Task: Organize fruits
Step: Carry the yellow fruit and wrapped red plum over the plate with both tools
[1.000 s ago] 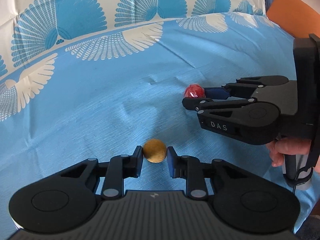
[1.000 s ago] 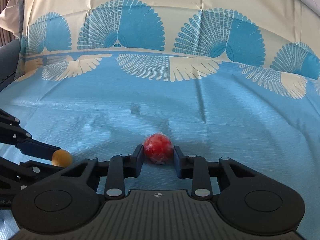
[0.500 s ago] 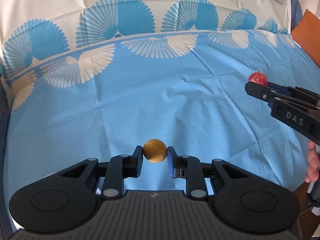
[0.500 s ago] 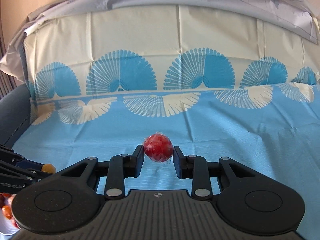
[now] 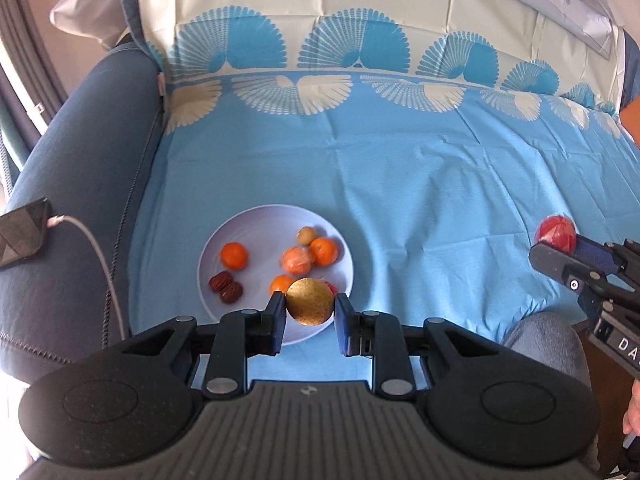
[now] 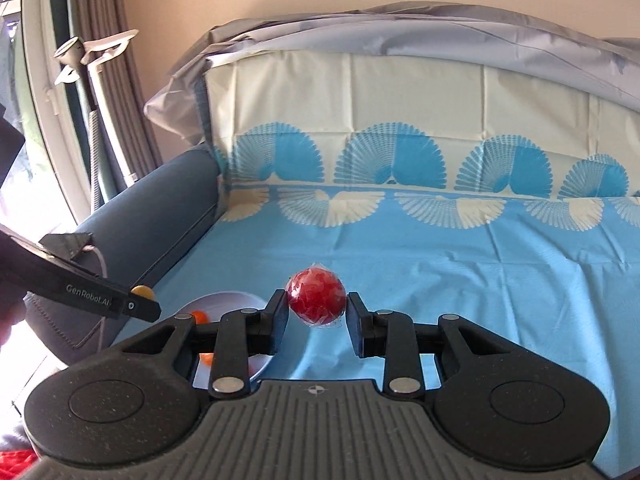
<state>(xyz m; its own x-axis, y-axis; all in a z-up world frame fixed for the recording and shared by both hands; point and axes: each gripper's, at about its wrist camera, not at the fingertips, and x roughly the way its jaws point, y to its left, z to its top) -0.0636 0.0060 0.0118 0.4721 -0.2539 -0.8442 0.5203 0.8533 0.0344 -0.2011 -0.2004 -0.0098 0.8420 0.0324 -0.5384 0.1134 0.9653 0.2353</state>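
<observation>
My left gripper (image 5: 310, 314) is shut on a round brown-yellow fruit (image 5: 310, 301) and holds it above the near right rim of a white plate (image 5: 216, 248). The plate holds several oranges (image 5: 234, 255), two dark dates (image 5: 226, 286) and a small pale fruit (image 5: 306, 235). My right gripper (image 6: 318, 316) is shut on a red fruit in clear wrap (image 6: 317, 295), held above the blue cloth. It also shows at the right edge of the left wrist view (image 5: 560, 244). The plate's edge (image 6: 224, 300) shows at the lower left of the right wrist view.
The blue and white patterned cloth (image 5: 400, 184) covers a sofa seat and back. A dark blue armrest (image 5: 80, 168) stands on the left, with a phone (image 5: 22, 236) and a white cable (image 5: 96, 248) on it. A curtain (image 6: 116, 92) hangs at the far left.
Both grippers have lifted and drawn back with their fruits. The left one has swung left, so the plate of fruit has come into view under it.
</observation>
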